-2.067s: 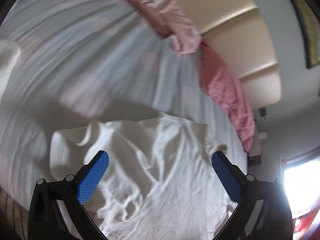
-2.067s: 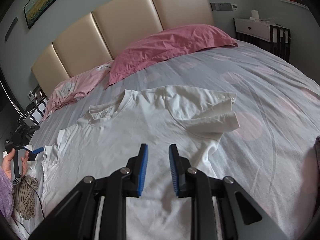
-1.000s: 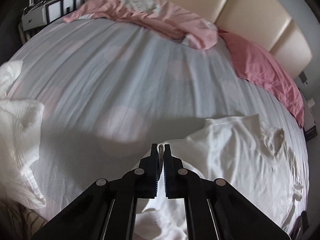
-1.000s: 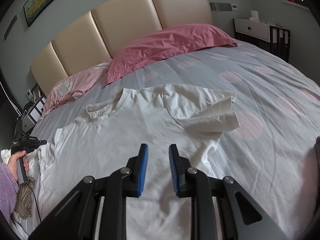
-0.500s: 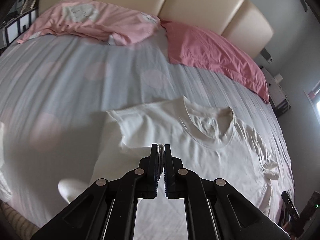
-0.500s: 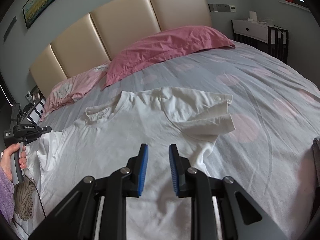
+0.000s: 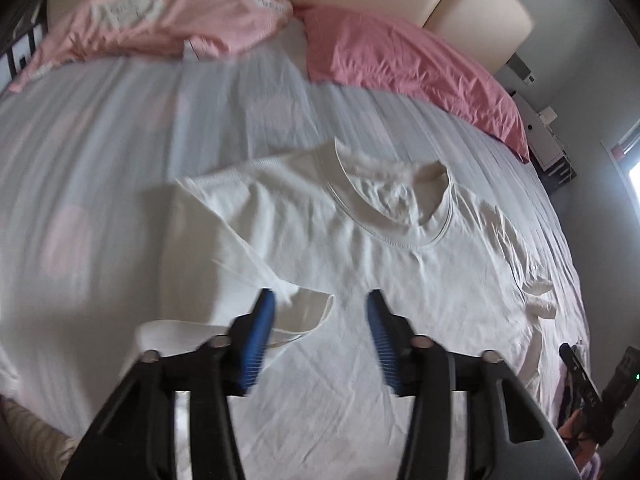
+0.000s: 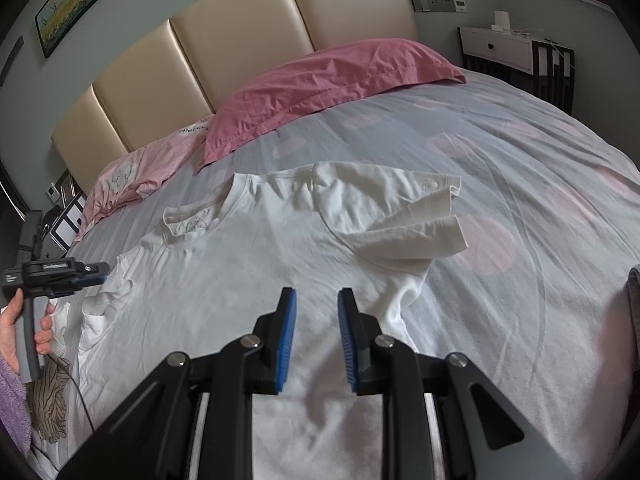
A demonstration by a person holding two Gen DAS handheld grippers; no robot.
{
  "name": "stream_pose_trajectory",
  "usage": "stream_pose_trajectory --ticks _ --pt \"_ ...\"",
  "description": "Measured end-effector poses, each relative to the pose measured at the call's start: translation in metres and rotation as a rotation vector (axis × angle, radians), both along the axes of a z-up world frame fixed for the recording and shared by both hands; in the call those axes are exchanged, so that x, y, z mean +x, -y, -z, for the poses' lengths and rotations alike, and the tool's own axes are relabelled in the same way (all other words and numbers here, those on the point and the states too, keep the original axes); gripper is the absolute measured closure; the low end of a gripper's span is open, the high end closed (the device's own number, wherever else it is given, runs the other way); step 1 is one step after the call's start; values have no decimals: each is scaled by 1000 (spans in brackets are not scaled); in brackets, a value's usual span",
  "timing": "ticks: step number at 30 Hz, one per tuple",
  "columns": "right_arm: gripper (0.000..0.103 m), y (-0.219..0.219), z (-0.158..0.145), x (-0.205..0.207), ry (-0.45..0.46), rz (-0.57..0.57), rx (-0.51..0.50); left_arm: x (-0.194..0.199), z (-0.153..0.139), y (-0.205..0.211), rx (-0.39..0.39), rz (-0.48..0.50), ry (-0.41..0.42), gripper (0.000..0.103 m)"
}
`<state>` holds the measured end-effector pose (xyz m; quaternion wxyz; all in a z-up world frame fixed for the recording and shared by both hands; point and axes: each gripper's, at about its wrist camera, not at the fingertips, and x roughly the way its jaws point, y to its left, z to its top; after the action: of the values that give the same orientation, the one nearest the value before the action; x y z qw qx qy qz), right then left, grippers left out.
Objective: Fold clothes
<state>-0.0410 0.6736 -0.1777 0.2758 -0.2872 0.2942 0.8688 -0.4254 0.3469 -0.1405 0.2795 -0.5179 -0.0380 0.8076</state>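
Note:
A white T-shirt point(image 7: 360, 264) lies spread face up on the bed, collar toward the pillows. In the left wrist view its near sleeve point(image 7: 304, 312) is folded inward onto the chest. My left gripper point(image 7: 320, 320) hovers just above that sleeve with its jaws opening, and no cloth is pinched between the blue pads. Seen from the right wrist, the T-shirt point(image 8: 248, 280) has its far sleeve point(image 8: 400, 224) folded in too. My right gripper point(image 8: 316, 332) hangs over the shirt's lower half, partly open and holding nothing. The left gripper point(image 8: 92, 272) shows at the left edge, held by a hand.
Two pink pillows point(image 7: 400, 56) point(image 7: 152, 28) lie against the beige padded headboard point(image 8: 240, 48). A white nightstand point(image 8: 504, 48) stands at the back right. A striped brown cloth point(image 8: 48, 400) lies by the bed's left edge. The grey bedspread point(image 8: 520, 184) stretches right of the shirt.
The left gripper, shut on the sleeve, carried it over the shirt's body and has now parted its jaws, leaving the sleeve folded inward. The right gripper has stayed still.

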Motion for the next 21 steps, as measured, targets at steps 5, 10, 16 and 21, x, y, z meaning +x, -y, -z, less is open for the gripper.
stream_pose_trajectory --ticks 5,10,16,21 --pt "82 5 -4 1 -8 -8 6 21 -10 28 -78 -4 -39 49" --pt "82 8 -6 1 -12 -16 8 36 18 43 -193 -28 -47 49" --pt "82 6 -4 0 -12 -12 2 36 45 46 -267 -62 -64 58" --pt "82 4 2 -3 -4 -13 -11 44 38 39 -225 -2 -83 95"
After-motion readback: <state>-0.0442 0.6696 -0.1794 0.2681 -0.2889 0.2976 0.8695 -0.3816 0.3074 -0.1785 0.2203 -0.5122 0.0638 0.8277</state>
